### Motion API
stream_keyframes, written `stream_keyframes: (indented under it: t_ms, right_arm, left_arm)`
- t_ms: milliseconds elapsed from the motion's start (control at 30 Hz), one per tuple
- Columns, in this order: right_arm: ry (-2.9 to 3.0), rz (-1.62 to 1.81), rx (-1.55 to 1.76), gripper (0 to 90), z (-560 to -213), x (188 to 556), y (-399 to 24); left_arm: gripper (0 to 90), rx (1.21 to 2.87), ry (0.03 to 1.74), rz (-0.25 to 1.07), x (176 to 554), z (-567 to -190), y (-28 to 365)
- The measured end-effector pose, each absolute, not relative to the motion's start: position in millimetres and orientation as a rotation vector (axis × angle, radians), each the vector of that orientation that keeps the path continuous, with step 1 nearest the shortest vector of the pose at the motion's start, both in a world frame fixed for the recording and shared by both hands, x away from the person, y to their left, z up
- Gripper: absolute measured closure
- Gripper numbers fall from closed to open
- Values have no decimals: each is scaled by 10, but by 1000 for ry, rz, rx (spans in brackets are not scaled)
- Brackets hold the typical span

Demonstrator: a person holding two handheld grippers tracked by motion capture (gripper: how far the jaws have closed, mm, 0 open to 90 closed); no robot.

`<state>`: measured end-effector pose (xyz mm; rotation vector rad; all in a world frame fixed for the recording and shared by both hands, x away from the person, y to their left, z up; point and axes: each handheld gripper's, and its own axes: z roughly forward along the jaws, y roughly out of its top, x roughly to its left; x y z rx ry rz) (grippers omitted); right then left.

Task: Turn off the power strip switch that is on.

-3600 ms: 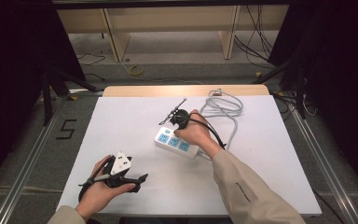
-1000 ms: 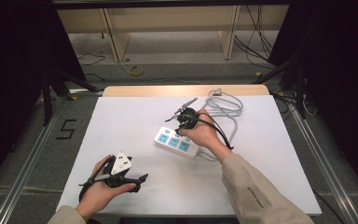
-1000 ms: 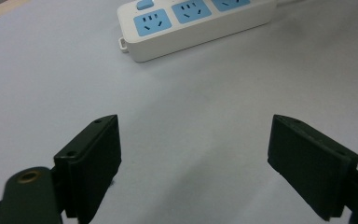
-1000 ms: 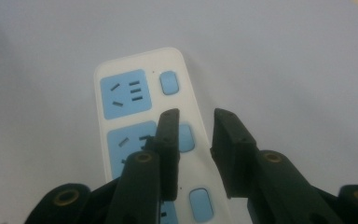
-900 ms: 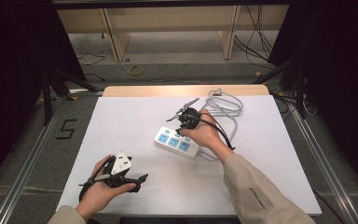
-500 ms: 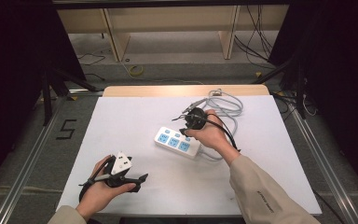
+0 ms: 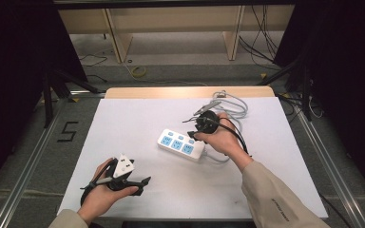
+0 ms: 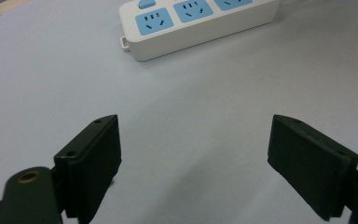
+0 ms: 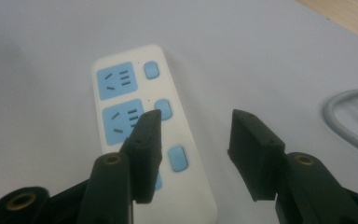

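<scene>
Right gripper view: power strip (image 9: pixel 140 140) beneath parted jaws.

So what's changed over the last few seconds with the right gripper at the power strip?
The right gripper has drawn back from over the power strip toward the far right, near the grey cable. Its jaws have just been opening, and nothing is between the fingers. The power strip lies where it was. The left gripper stayed put near the front edge, open and empty.

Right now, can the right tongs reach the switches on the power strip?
Probably yes. The right tongs hang open just above the power strip, nothing between them, and its switches lie uncovered right under the left tip.
</scene>
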<state>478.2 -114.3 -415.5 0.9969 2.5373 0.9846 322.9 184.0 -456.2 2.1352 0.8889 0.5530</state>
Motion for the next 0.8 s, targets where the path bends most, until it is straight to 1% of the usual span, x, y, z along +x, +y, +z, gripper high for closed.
stream_keyframes:
  t_ms: [467, 800]
  right_arm:
    - [2514, 1001, 1061, 477, -4187, 4690, -1403]
    - [2483, 1008, 1086, 454, -4178, 4597, -1625]
  left_arm:
    - [168, 2138, 895, 552, 3230, -4564, 1843]
    - [168, 2136, 899, 550, 3230, -4569, 1846]
